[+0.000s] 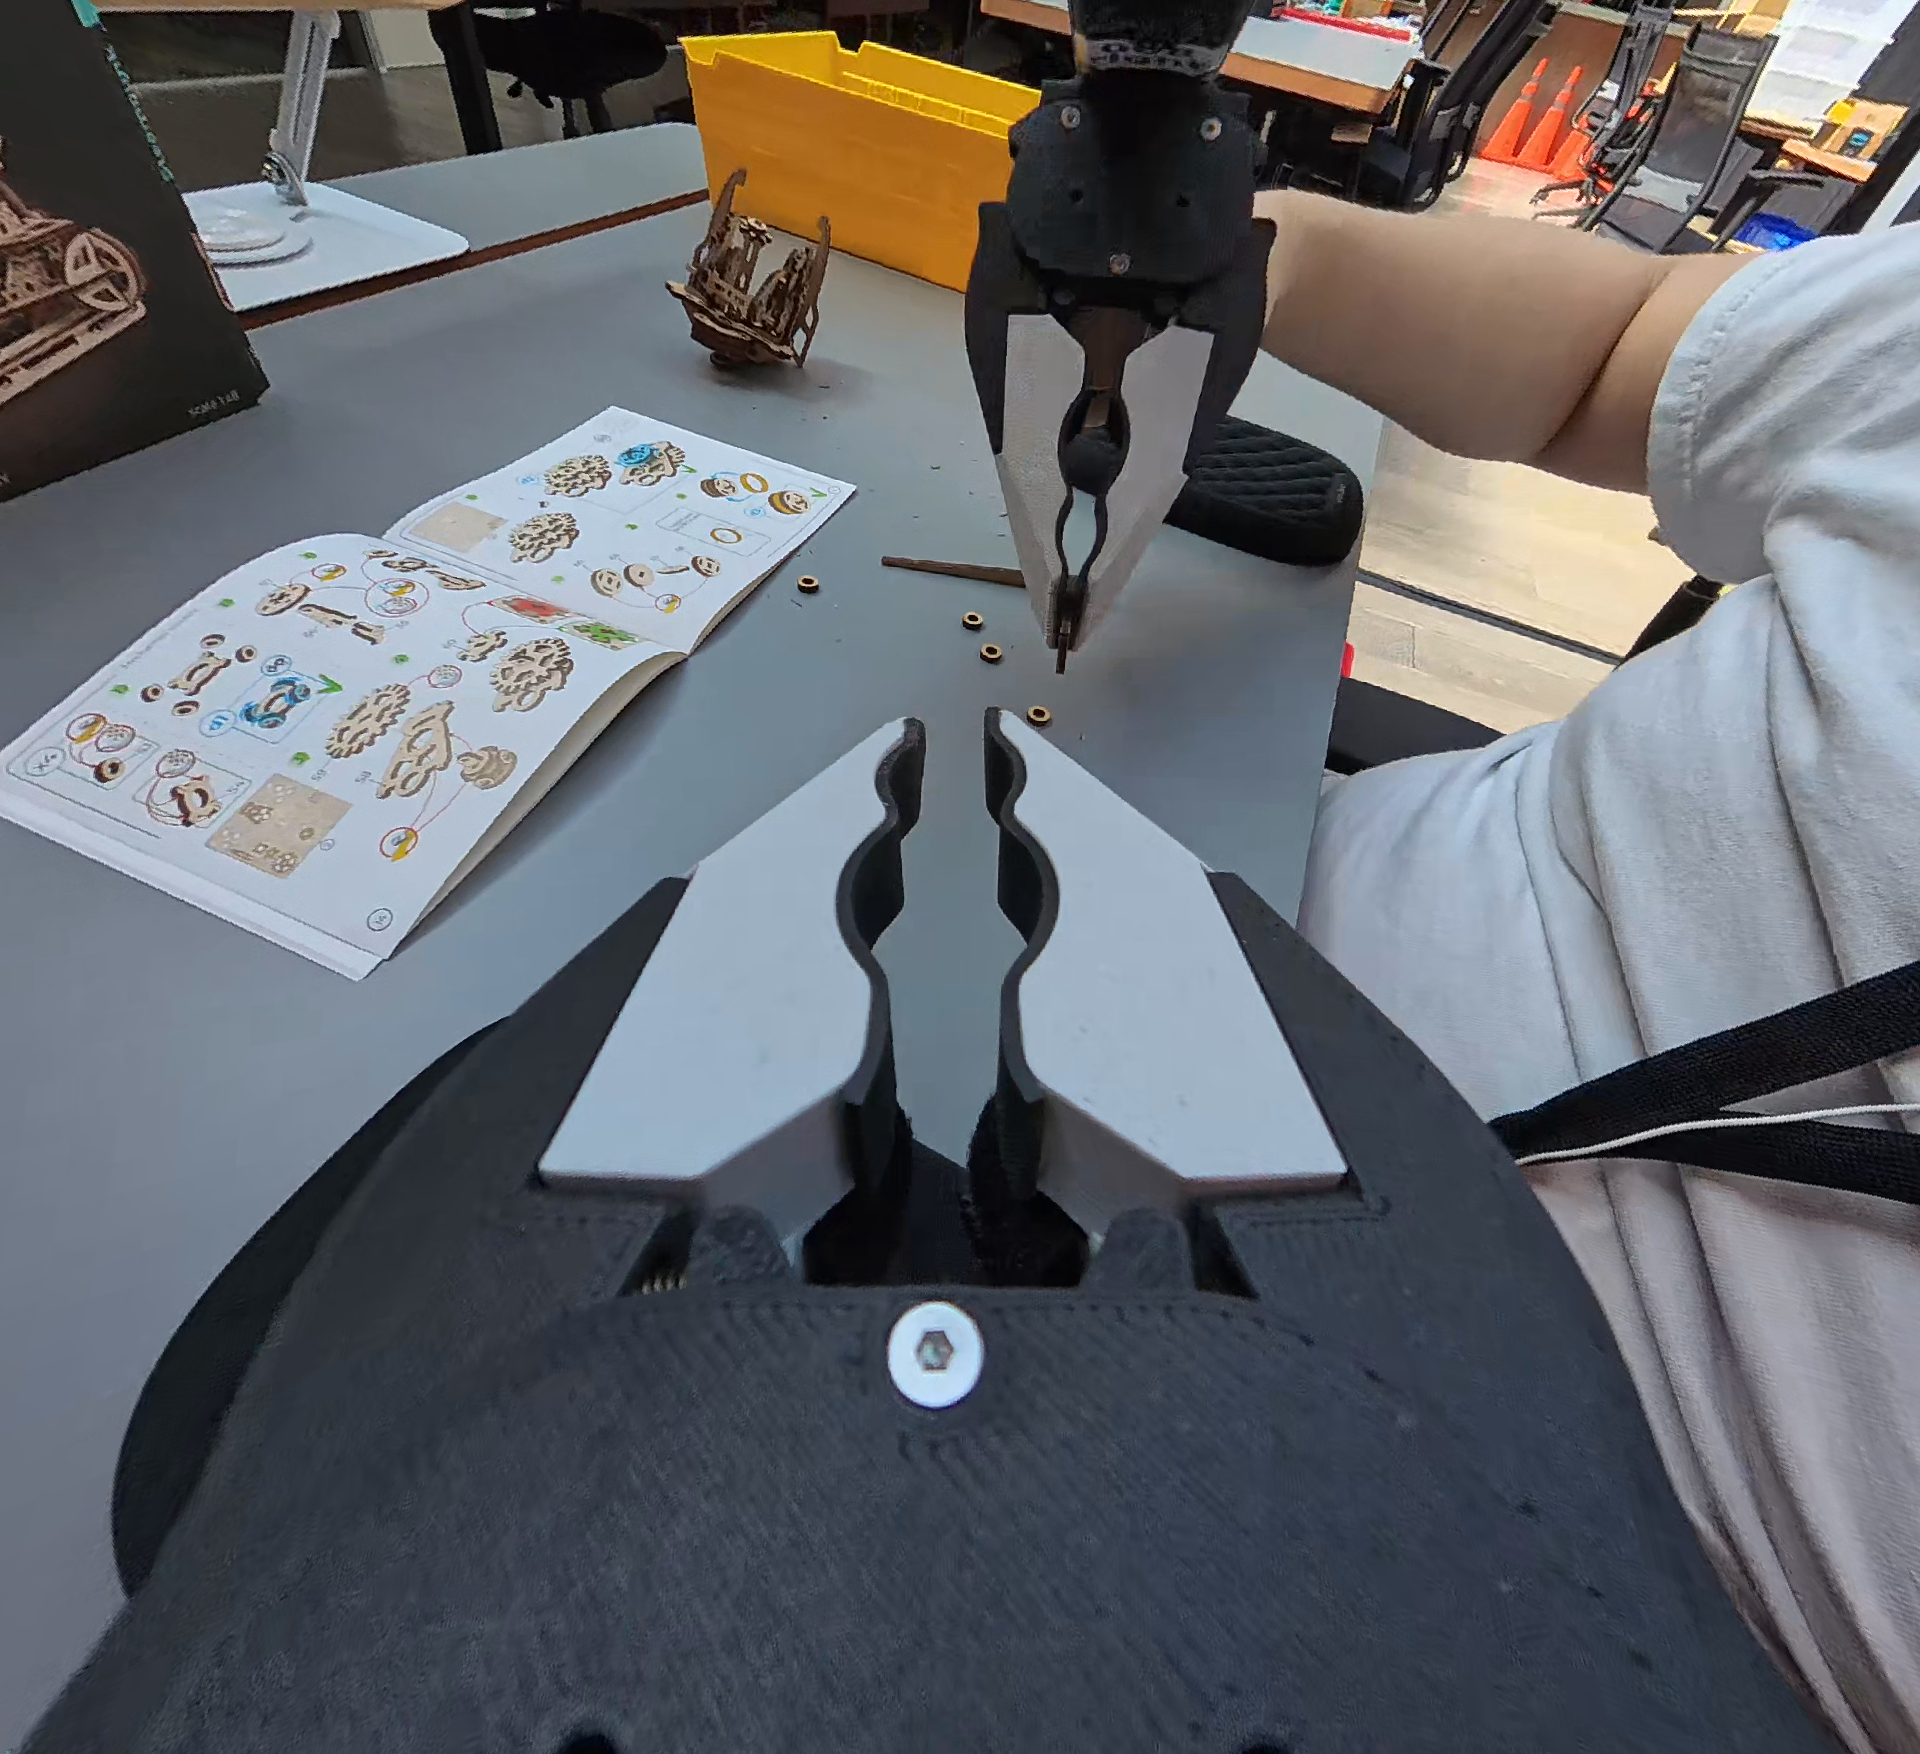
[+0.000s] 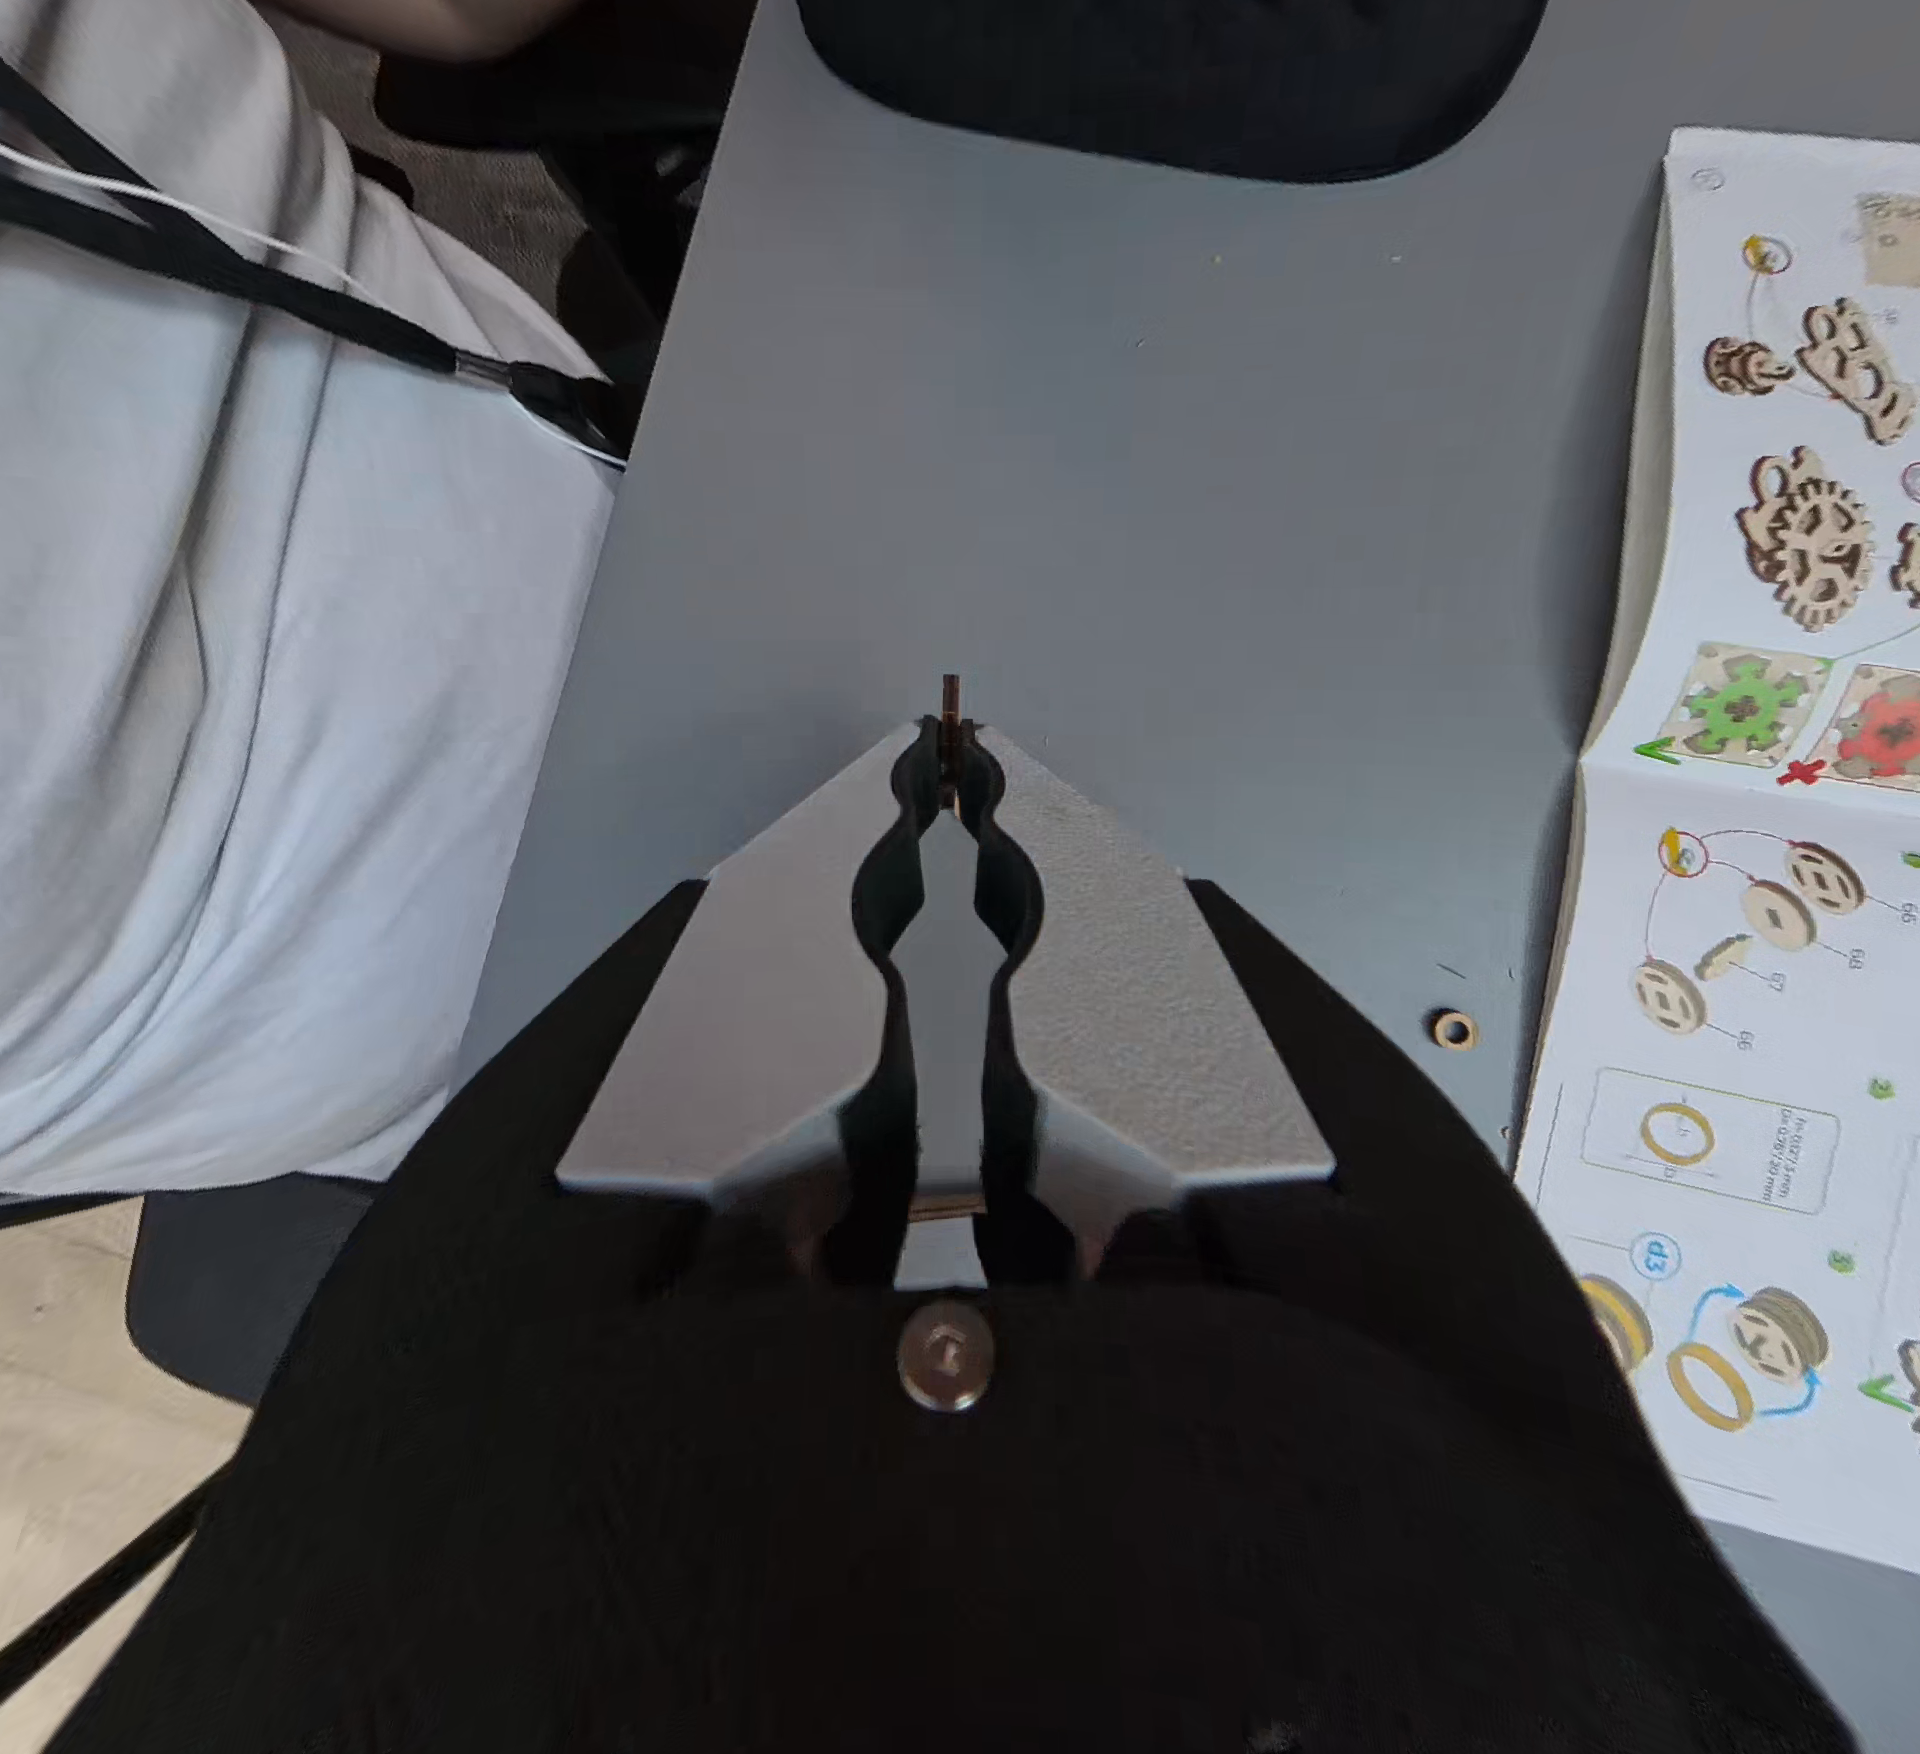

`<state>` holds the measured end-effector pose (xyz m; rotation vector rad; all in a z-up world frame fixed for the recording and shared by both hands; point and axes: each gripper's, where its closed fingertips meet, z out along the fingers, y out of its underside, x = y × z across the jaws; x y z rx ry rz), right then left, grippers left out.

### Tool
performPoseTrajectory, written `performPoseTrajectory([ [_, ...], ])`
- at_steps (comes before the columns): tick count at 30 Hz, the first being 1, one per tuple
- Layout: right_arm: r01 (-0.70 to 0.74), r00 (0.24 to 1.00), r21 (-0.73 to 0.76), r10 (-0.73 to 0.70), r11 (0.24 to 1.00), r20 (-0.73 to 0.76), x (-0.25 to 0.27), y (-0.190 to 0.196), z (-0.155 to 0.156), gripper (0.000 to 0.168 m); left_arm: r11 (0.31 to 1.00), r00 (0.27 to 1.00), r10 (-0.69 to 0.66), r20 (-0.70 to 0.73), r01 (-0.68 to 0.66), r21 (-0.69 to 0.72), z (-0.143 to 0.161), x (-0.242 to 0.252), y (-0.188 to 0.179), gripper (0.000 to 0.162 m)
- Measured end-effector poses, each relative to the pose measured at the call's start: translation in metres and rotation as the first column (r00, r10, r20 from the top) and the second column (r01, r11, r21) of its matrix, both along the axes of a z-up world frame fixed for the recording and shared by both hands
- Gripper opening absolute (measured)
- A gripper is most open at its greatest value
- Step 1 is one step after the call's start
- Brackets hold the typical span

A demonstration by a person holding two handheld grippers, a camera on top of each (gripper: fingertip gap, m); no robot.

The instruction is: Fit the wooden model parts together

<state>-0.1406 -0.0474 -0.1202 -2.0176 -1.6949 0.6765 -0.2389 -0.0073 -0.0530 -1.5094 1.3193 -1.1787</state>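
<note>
My right gripper is shut on a small thin wooden piece that sticks out past its tips. In the left wrist view it hangs tip-down just above the grey table, with the piece pointing at the surface. My left gripper is open and empty, low over the table, just below the right one. Several small wooden rings lie around the tips; one ring shows in the right wrist view. A thin wooden stick lies behind them. A part-built wooden model stands farther back.
An open instruction booklet lies left of the grippers, also in the right wrist view. A yellow bin stands at the back. A black padded cushion lies at the table's right edge. A dark box stands at far left. The person sits at right. Across from one pair of fingers to the other is roughly 12 cm.
</note>
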Motion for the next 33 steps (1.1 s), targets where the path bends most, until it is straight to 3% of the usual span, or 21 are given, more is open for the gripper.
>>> performPoseTrajectory([
  [3,-0.008,0.991,-0.015,0.010,1.000,0.130,0.009,-0.001,-0.014,0.000,0.999,1.000,0.023,-0.008,-0.022,0.031,0.002,-0.007,0.003,0.009],
  [11,-0.002,0.972,-0.050,0.013,0.999,0.235,0.016,-0.001,-0.034,0.000,0.998,0.999,0.037,0.002,-0.038,0.042,0.007,-0.014,0.005,0.008],
  [21,0.023,0.961,-0.062,-0.005,0.998,0.277,0.015,-0.001,-0.036,0.000,0.998,0.999,0.042,-0.004,-0.042,0.045,0.006,-0.014,0.006,0.008],
  [33,0.048,0.895,-0.071,-0.012,0.996,0.445,0.016,-0.002,-0.038,0.000,0.998,0.999,0.041,-0.014,-0.040,0.055,0.006,-0.012,0.003,0.008],
])
